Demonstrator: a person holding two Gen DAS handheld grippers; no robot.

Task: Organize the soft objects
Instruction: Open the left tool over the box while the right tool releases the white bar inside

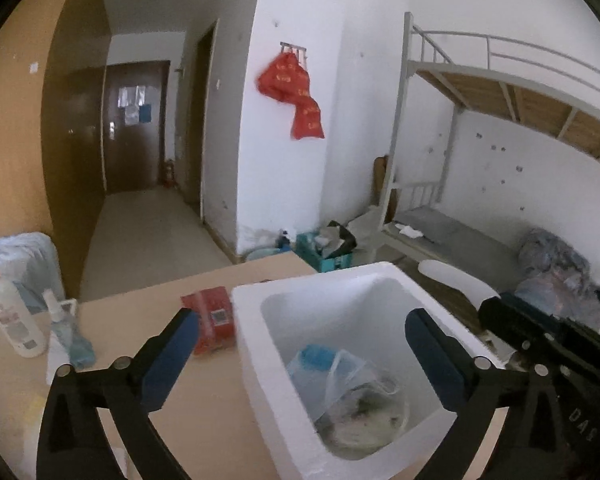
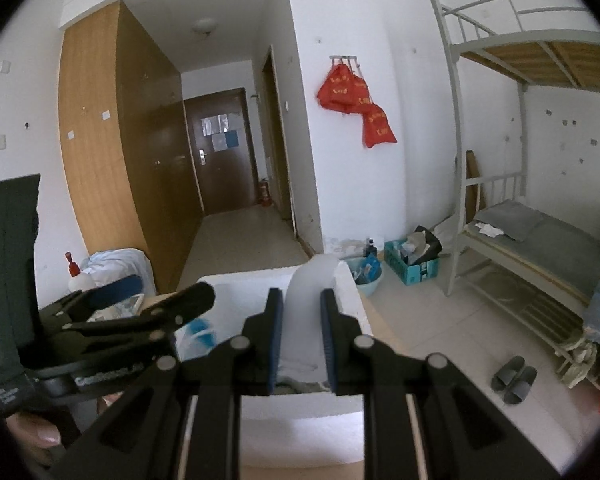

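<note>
A white foam box (image 1: 256,344) stands on the wooden table; it also shows in the right wrist view (image 2: 348,280). Inside lie a clear plastic bag (image 1: 356,392) of soft items and a blue pack (image 1: 314,354). My left gripper (image 1: 302,340) is open and empty, its fingers spread over the box's near rim. My right gripper (image 2: 300,332) is shut on a pale translucent soft piece (image 2: 306,304), held upright over the box. That piece and the right gripper body (image 1: 540,332) show at the box's right in the left wrist view.
On the table left of the box lie a red packet (image 1: 212,320), a blue spray bottle (image 1: 66,332) and a white pump bottle (image 1: 10,312). A metal bunk bed (image 2: 520,240), teal crate (image 2: 410,264), basin (image 2: 366,276) and slippers (image 2: 514,378) are on the right floor.
</note>
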